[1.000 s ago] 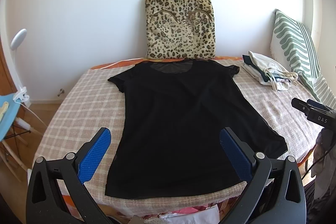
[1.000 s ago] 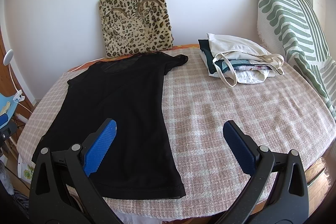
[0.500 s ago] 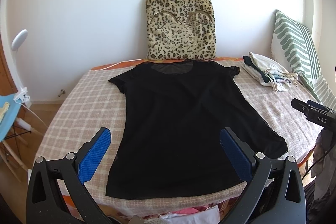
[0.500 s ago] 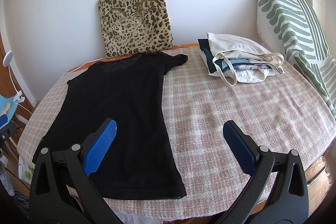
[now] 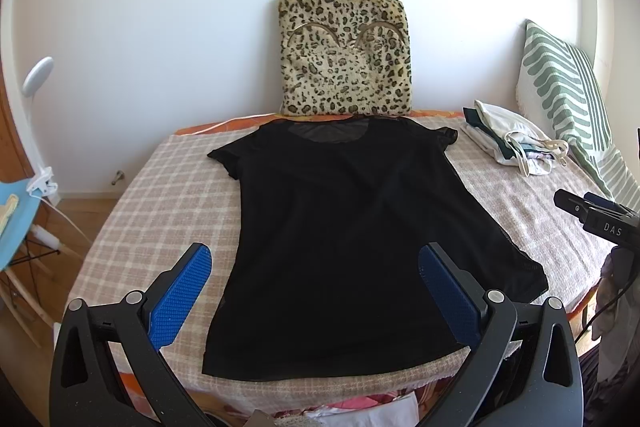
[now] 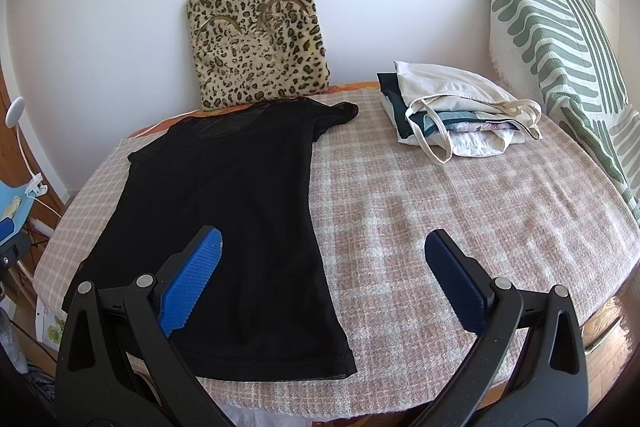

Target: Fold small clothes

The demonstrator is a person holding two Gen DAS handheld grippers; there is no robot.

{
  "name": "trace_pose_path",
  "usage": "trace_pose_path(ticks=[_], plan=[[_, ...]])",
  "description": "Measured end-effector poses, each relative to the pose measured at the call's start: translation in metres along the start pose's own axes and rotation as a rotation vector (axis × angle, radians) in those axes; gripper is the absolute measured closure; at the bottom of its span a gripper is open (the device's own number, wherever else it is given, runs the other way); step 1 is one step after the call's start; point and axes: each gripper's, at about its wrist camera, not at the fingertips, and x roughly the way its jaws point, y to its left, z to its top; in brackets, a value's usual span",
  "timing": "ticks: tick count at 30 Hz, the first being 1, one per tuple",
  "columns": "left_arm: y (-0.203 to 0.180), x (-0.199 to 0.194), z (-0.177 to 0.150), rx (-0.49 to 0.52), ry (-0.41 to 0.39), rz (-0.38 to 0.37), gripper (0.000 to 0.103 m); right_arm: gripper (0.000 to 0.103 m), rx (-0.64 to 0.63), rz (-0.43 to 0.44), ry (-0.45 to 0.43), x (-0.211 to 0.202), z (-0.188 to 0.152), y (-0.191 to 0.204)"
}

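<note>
A black short-sleeved top (image 5: pixel 352 227) lies spread flat on the checked pink blanket (image 5: pixel 172 203), neck toward the wall and hem at the near edge. It also shows in the right wrist view (image 6: pixel 224 211) at the left. My left gripper (image 5: pixel 314 267) is open and empty, held above the hem of the top. My right gripper (image 6: pixel 324 255) is open and empty, above the top's right lower edge and the blanket (image 6: pixel 460 211). The right gripper's body (image 5: pixel 600 223) shows at the right edge of the left wrist view.
A leopard-print cushion (image 5: pixel 344 55) leans on the wall behind the top. A pile of folded clothes (image 6: pixel 452 115) lies at the back right. A green-striped pillow (image 6: pixel 560 51) stands at the right. A blue chair (image 5: pixel 16 219) and a lamp (image 5: pixel 36 75) stand at the left.
Both grippers have barely shifted. The top lies as before.
</note>
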Motion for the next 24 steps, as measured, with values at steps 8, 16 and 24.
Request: trace_pose_path(ticks=[8, 16, 24], plan=[[0.0002, 0.0, -0.0005, 0.0, 0.0, 0.002, 0.0, 0.0, 0.0, 0.0, 0.0, -0.0002, 0.0004, 0.0005], [-0.0001, -0.0003, -0.001, 0.0, -0.001, 0.003, 0.0, 0.0, 0.002, 0.001, 0.0, -0.0004, 0.0006, 0.0012], [0.0001, -0.0003, -0.0012, 0.0, -0.001, 0.002, 0.0, 0.0, 0.003, 0.002, 0.001, -0.0002, 0.0012, 0.0017]])
